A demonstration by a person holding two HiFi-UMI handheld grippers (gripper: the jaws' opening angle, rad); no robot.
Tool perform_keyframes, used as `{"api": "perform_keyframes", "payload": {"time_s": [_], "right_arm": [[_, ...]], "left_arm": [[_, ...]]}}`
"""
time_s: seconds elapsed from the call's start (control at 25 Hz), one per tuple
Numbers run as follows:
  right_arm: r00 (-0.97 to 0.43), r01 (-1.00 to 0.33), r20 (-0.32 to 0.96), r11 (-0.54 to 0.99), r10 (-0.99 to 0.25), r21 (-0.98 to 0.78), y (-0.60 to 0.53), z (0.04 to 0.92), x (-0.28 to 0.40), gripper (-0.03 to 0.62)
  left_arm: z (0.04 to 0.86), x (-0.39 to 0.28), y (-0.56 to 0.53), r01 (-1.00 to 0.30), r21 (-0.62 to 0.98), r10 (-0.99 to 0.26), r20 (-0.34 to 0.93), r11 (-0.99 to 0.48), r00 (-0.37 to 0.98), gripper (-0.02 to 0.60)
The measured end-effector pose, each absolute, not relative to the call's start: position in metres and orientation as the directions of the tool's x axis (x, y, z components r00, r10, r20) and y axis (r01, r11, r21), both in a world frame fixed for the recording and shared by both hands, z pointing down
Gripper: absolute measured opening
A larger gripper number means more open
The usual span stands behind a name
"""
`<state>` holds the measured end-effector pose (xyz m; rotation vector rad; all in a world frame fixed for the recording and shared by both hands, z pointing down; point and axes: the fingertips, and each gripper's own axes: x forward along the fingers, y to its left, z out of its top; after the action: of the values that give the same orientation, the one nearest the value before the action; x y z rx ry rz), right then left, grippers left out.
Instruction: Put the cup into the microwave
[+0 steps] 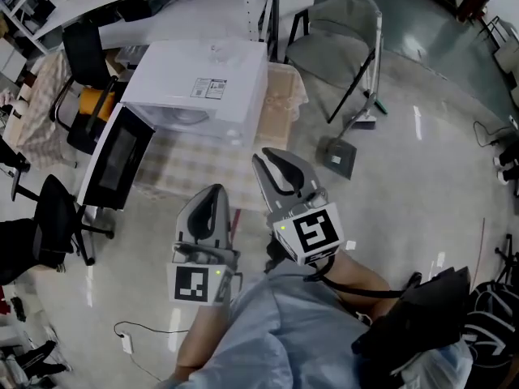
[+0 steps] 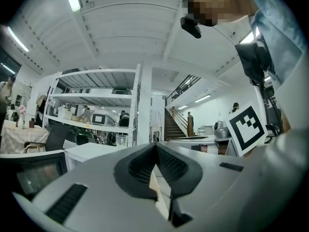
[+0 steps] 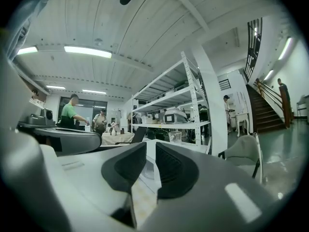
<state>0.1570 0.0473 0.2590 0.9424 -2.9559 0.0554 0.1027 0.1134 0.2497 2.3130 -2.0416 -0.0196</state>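
Both grippers are held level and side by side before the person's body, pointed toward the white microwave [image 1: 203, 79]. On the left gripper [image 2: 155, 146] the jaw tips are pressed together with nothing between them. On the right gripper [image 3: 150, 146] only a thin slit is left, also empty. The clear cup [image 2: 121, 139] is seen upright on top of the microwave, whose door [image 1: 120, 159] is swung open.

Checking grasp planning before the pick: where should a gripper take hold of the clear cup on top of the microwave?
Probably mid-wall on the cup, jaws either side, coming in level from the person's side. It stands upright with its mouth up on the flat top of the microwave, and no handle shows.
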Motion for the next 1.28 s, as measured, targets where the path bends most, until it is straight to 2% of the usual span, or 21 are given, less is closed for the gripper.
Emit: {"api": "perform_keyframes", "payload": {"time_s": [0.64,1.28], "right_arm": [[-0.803,-0.597,0.038,0.802,-0.595,-0.04,-0.055,0.246,0.124,0.057],[-0.716,-0.698,0.076,0.716,-0.694,-0.033,-0.137,0.256,0.041,0.06]], "left_arm": [[0.237,0.08,0.013,-0.984,0.019,-0.983,0.045,-0.179,0.179,0.005],[0.245,-0.012,-0.063,-0.956,0.071,-0.955,0.055,-0.286,0.29,0.005]]}}
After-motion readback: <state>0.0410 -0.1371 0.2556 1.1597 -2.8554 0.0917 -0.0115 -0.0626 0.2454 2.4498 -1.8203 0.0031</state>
